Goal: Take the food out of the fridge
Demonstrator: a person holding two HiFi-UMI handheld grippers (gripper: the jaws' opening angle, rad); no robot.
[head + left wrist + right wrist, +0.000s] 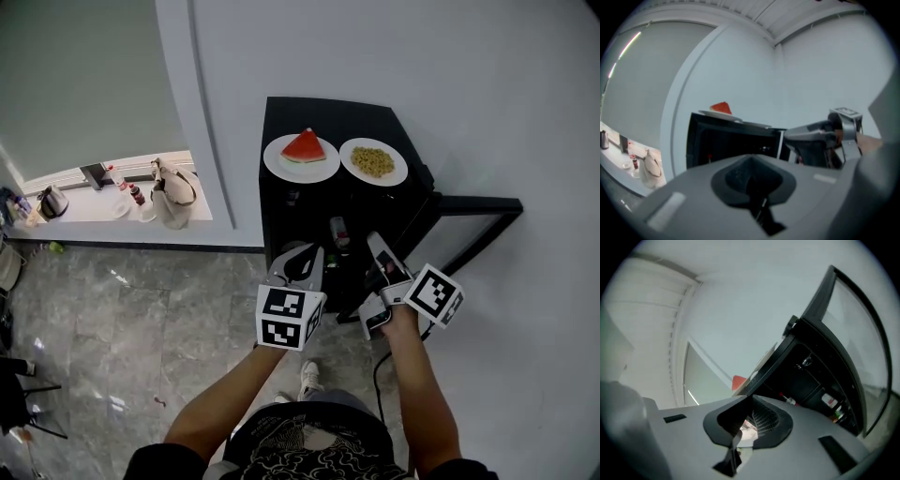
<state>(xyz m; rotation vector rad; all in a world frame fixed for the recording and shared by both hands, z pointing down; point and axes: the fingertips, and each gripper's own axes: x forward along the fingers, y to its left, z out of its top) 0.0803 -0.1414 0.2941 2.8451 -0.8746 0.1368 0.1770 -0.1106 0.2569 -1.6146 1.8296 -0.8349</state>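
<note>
**Both tongs hovering at the open fridge, food sitting on top**

The fridge (277,211) is standing open, its door (480,208) swinging out to the right, probably so both hands can get at the shelves. Two plates are sitting side by side on the fridge top. One is carrying a watermelon slice (304,146) and the other a yellow grainy food (373,160). Judging by that, these are already out and parked there to keep the hands free.

The left tongs (307,253) are pointing into the fridge mouth with the jaws lying together and nothing between them, and the left gripper view (752,180) is showing the same. The right tongs (377,246) are sitting just beside them, rolled over on a tilt and aiming at the door-side part of the opening. In the right gripper view (740,430) the jaws are standing only narrowly apart. Only a pale patch of background is showing through the slot, so they are gripping nothing as far as I can tell.

Both plates are lying above and behind the tongs, apart from them. Inside the fridge, a small bottle (339,231) is standing between the two tongs' tips. More bottles (828,400) are showing in the right gripper view, low on the fridge's right side. Whether any food is remaining inside is too dark to tell.
</note>
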